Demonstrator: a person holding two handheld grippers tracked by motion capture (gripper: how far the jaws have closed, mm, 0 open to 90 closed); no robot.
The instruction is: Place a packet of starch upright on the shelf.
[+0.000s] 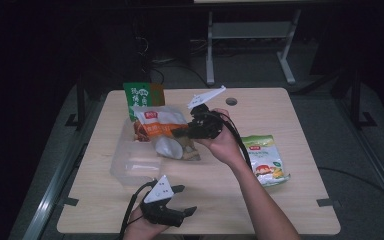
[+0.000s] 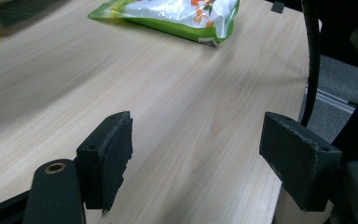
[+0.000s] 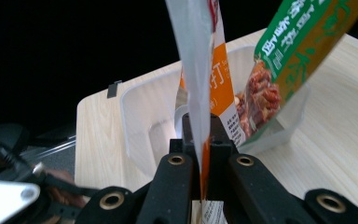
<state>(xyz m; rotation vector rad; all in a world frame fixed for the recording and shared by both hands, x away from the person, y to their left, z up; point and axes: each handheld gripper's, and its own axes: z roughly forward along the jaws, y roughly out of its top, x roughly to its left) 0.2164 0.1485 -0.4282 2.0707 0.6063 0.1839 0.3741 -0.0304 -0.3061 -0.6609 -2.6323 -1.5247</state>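
A: While the right hand-held gripper [image 3: 200, 154] is pinching the orange bag [image 3: 205, 93] by its edge, over the tub [image 3: 140, 121], how is it handling?

B: Probably light, soft and slippery; the flat seam looks the safest hold. The left hand-held gripper [image 2: 196, 154] is hanging spread, empty, over the surface [image 2: 182, 84].

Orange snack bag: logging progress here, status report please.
Right gripper shut on orange snack bag, above clear bin. Left gripper open, empty. Green bag already in bin.

Light wood table [image 1: 300, 210] w/ clear plastic bin [image 1: 130, 167] & green-white snack bag [image 1: 265, 159] on top.
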